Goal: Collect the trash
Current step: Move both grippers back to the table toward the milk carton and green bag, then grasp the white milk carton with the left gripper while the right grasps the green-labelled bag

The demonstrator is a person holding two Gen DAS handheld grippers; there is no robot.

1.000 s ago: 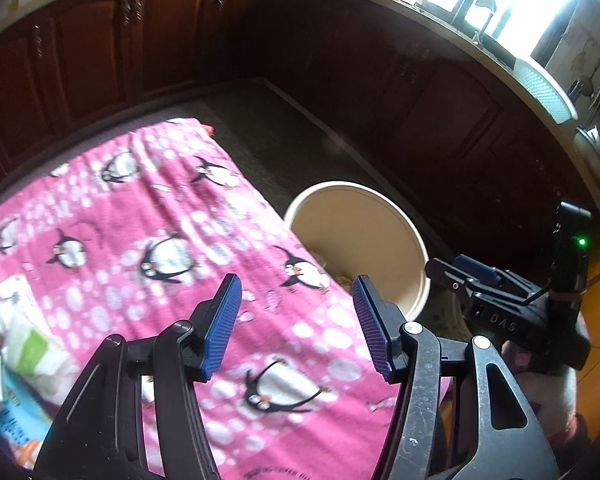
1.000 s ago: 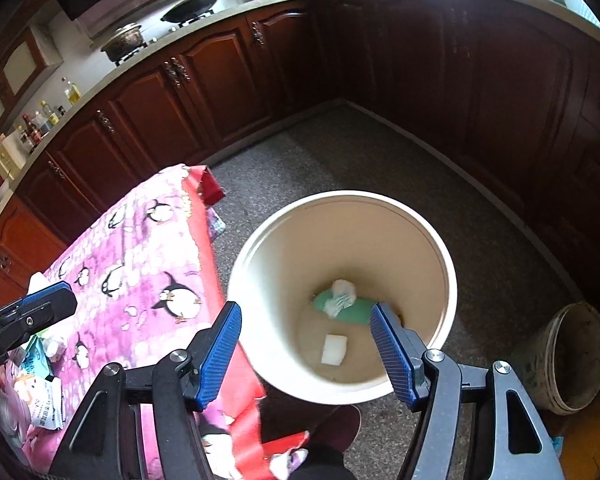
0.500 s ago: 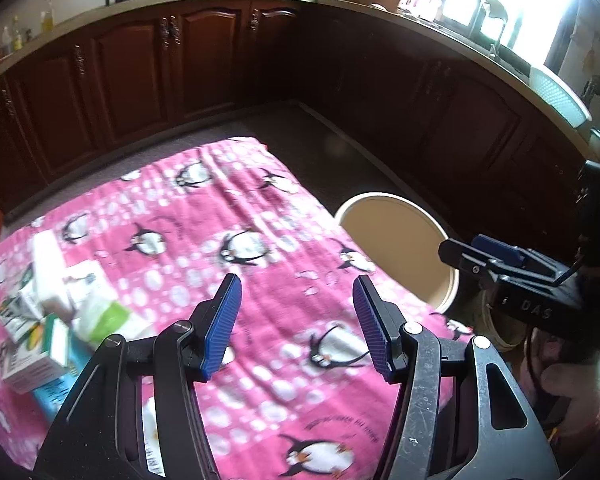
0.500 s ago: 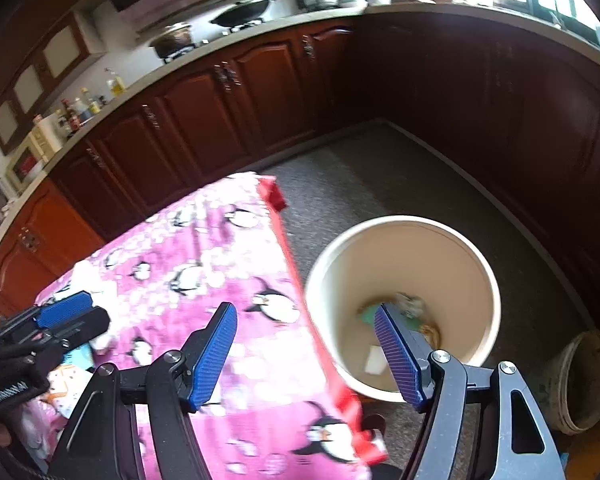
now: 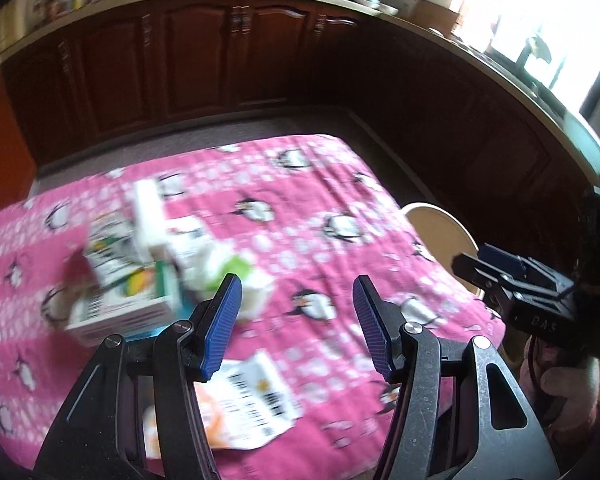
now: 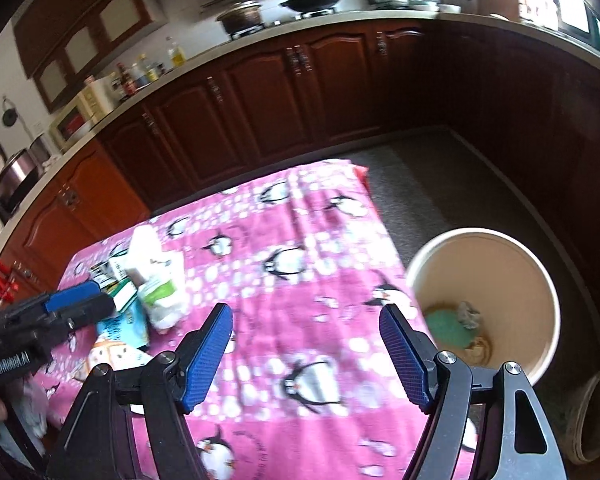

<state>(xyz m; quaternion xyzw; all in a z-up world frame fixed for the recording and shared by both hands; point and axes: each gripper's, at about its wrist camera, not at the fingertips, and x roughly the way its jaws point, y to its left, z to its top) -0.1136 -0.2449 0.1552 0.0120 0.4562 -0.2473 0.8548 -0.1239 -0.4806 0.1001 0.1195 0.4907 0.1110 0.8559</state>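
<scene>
With both the left gripper (image 5: 296, 320) spread and empty and the right gripper (image 6: 306, 354) empty, jaws opening, steer left toward the blurred, probably carton-and-wrapper trash pile (image 5: 140, 272) and straddle one piece squarely.

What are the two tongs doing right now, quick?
Left tongs: open, holding nothing, above the penguin cloth.
Right tongs: opening wider, nothing between them.
</scene>
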